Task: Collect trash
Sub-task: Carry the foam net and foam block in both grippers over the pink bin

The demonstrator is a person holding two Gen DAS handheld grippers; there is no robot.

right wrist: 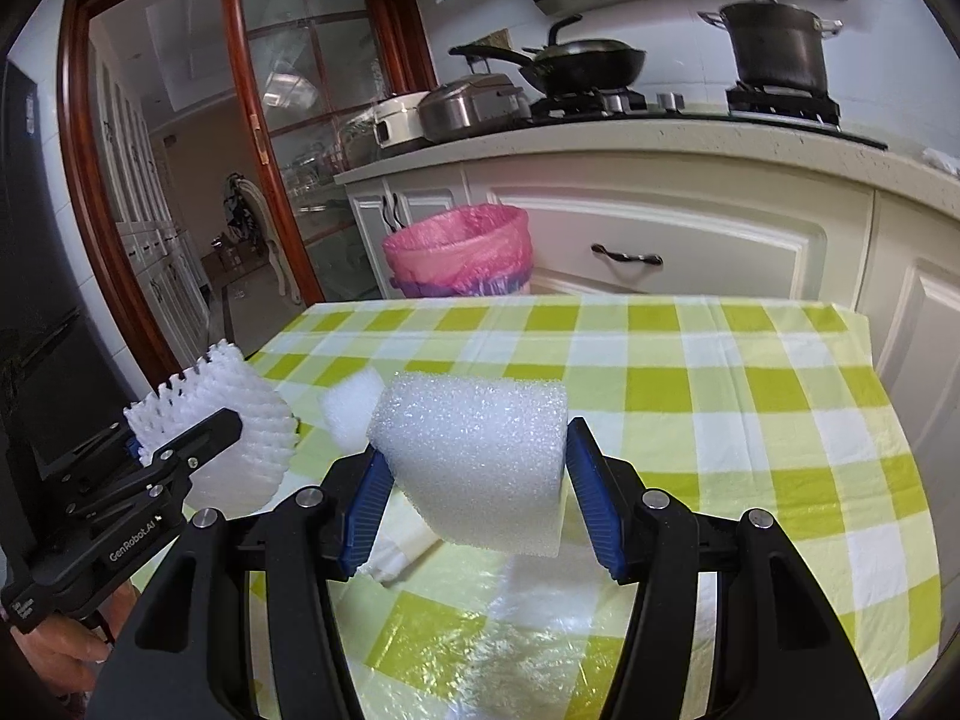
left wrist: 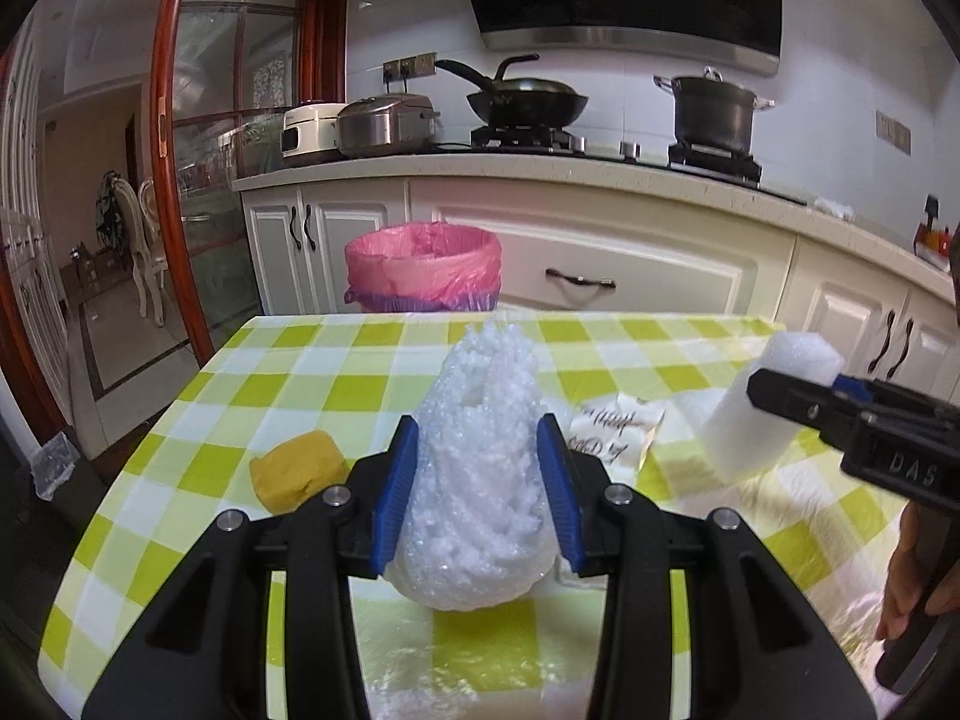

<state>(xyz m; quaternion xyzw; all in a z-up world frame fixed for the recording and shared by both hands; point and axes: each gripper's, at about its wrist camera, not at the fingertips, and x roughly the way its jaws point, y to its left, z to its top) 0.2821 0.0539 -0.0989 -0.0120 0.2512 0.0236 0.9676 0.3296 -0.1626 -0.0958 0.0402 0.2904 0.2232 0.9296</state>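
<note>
The foam net [left wrist: 480, 468] is sitting clenched in the left hand-held gripper [left wrist: 483, 495], the foam block [right wrist: 480, 468] in the right hand-held gripper [right wrist: 480, 495], both above the checked surface [right wrist: 720, 420]; the pink-lined bin [left wrist: 423, 267] is standing beyond its far edge.

A glossy plastic sheet is seen over the checked tablecloth [right wrist: 720, 396]. The foam net [left wrist: 480, 480] looks knobbly and white, the foam block [right wrist: 480, 468] porous and matt. Thin, crinkled pink plastic lines the bin [left wrist: 423, 267]. The pot [left wrist: 711, 111] is dull dark metal, the door frame [right wrist: 78, 150] polished red wood.
</note>
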